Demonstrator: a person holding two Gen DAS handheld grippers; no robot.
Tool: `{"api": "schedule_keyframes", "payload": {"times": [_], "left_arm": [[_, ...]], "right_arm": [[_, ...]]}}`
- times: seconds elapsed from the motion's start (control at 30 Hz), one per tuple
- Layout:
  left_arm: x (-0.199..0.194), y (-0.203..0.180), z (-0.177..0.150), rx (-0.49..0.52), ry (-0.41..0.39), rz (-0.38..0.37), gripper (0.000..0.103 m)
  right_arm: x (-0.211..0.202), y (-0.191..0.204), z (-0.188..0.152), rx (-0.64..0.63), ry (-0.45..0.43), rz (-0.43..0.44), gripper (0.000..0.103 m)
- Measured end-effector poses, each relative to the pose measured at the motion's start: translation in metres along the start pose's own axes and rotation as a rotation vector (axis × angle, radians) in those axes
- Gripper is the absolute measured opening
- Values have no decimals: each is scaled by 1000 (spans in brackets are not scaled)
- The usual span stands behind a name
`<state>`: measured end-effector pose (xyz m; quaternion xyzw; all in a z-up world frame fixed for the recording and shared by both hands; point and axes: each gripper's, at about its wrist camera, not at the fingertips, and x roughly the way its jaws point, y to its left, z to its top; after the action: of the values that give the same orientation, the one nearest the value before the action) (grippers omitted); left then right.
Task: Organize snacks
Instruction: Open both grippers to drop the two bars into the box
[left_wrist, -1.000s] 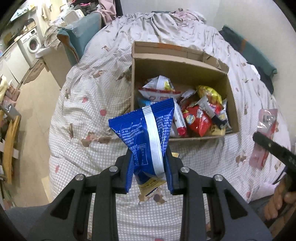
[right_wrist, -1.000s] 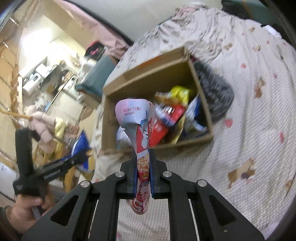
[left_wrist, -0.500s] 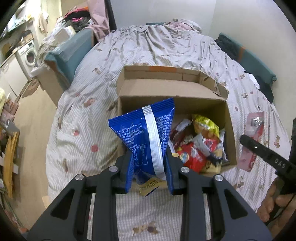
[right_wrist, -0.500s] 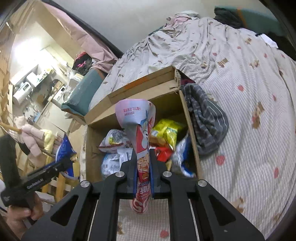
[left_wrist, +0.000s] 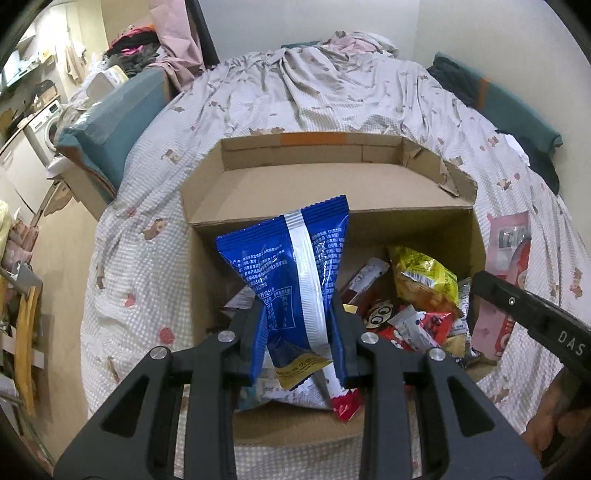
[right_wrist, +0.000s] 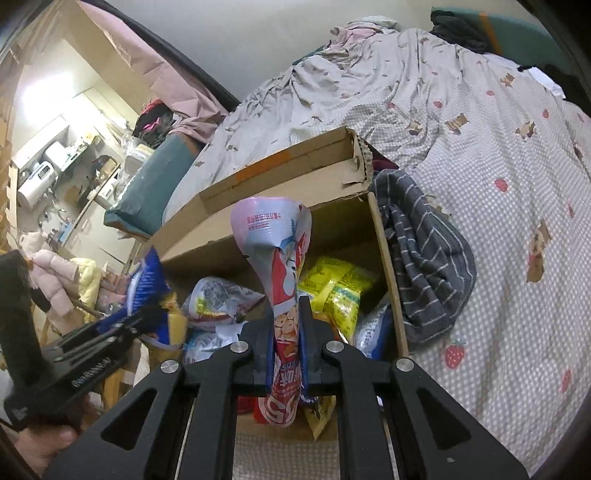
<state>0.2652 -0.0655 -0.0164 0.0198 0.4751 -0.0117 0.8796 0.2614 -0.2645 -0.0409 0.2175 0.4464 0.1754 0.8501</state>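
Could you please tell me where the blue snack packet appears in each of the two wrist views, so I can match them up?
Left wrist view: the blue snack packet fills the centre, clamped upright in the left claw.
Right wrist view: it sits at the left edge, seen side-on, in that same claw.
Shared landmark: the cardboard box behind it in both.

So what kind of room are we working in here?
Most likely a lived-in bedroom: the open cardboard box sits on a bed with a checked bear-print quilt, with a white washing machine beyond.
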Motion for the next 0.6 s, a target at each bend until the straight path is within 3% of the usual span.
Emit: {"api": "schedule_keyframes", "payload": {"times": [0.37,0.43,0.47,0.5,0.57,0.6], "left_arm": [[10,-9,2,-4,-7,8,28],[10,-9,3,-7,-6,-6,30],[10,-8,4,-12,-2,-20,36],[9,-6,4,-28,3,-43,43],[4,-2,4,-46,-13,-47,84],[-1,0,4,-54,-34,-35,92]], "right_arm": [[7,0,3,57,5,86,24],[4,0,4,58,-10,89,28],[2,-1,4,67,-12,98,31],[1,-3,5,82,-12,110,40],[-3,-8,7,127,-11,164,86],[-5,-11,7,153,-13,188,94]]}}
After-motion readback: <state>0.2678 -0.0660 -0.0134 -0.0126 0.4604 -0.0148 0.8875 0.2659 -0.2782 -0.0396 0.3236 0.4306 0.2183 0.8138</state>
